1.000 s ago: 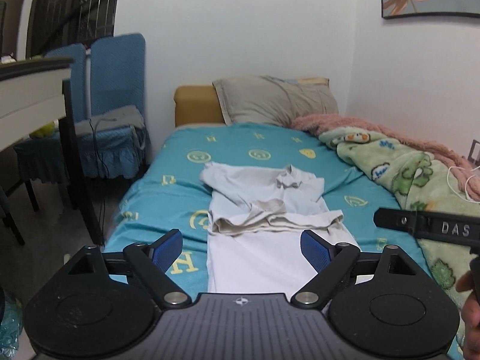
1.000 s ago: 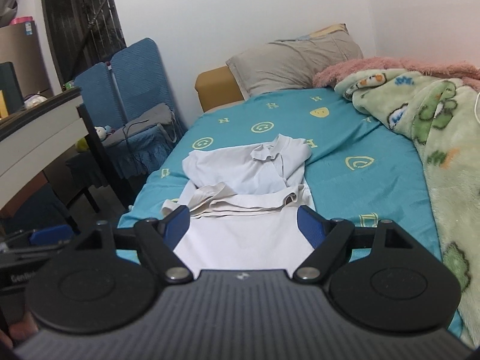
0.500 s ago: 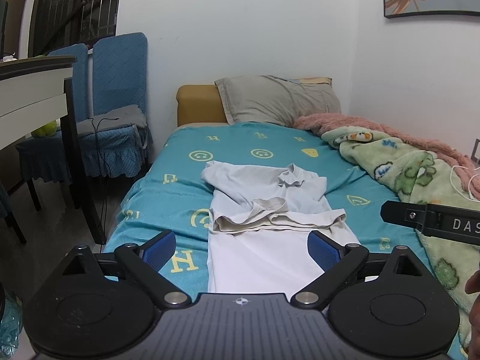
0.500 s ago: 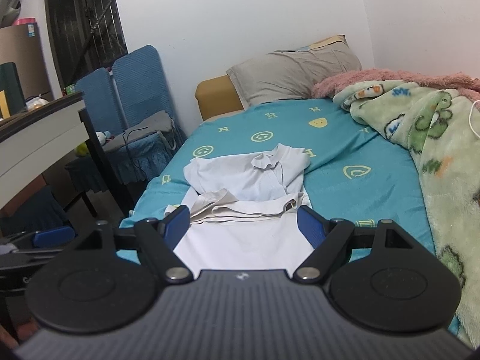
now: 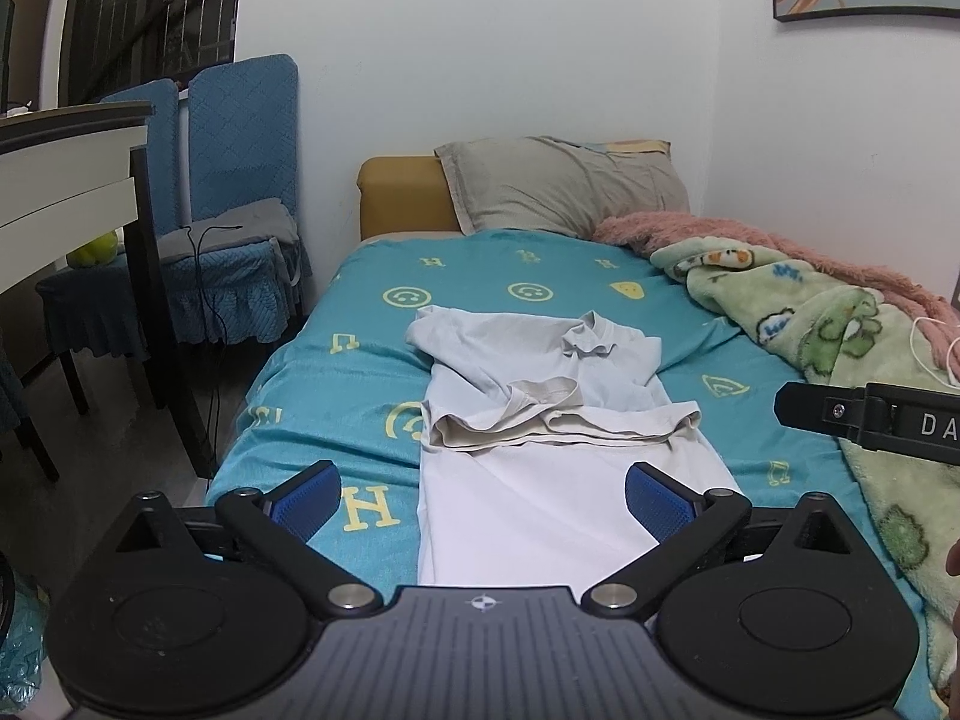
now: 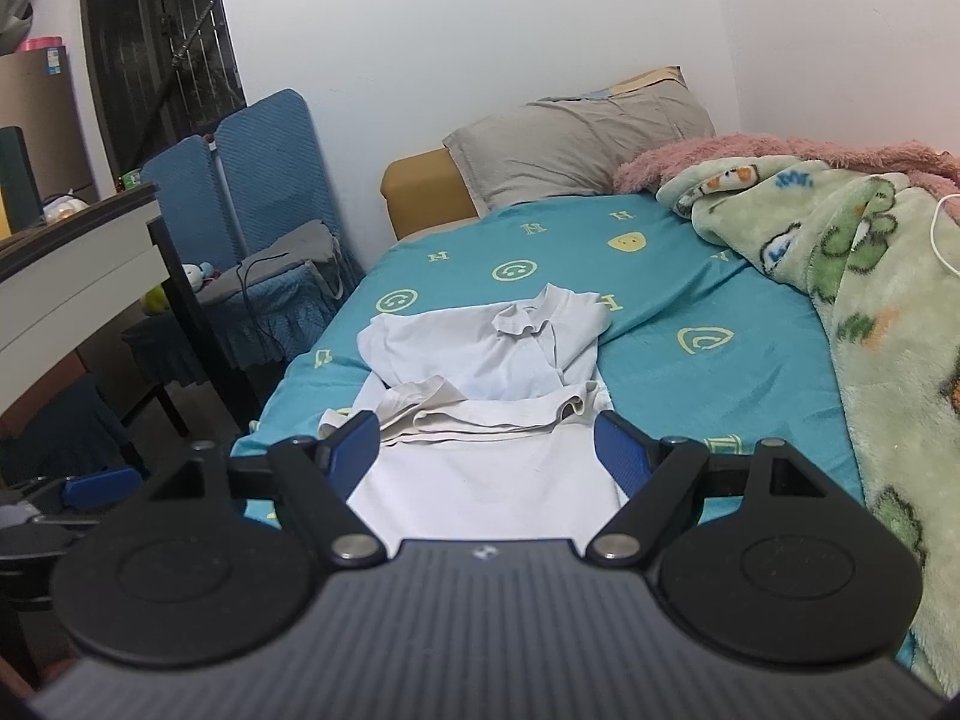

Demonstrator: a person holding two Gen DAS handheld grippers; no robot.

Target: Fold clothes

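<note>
Both my left fingers (image 5: 477, 495) and right fingers (image 6: 486, 450) spread wide, empty, above bed (image 5: 336, 420); shirt (image 5: 540, 420) lies at 12 o'clock, half-folded; next, I judge: pinch near hem corners, lift evenly, avoid dragging bunched sleeves.

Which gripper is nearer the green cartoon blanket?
Right. In the left wrist view, the right gripper reaches in beside the green cartoon blanket; the left gripper hangs over the white shirt, nearer the bed's chair side.
</note>
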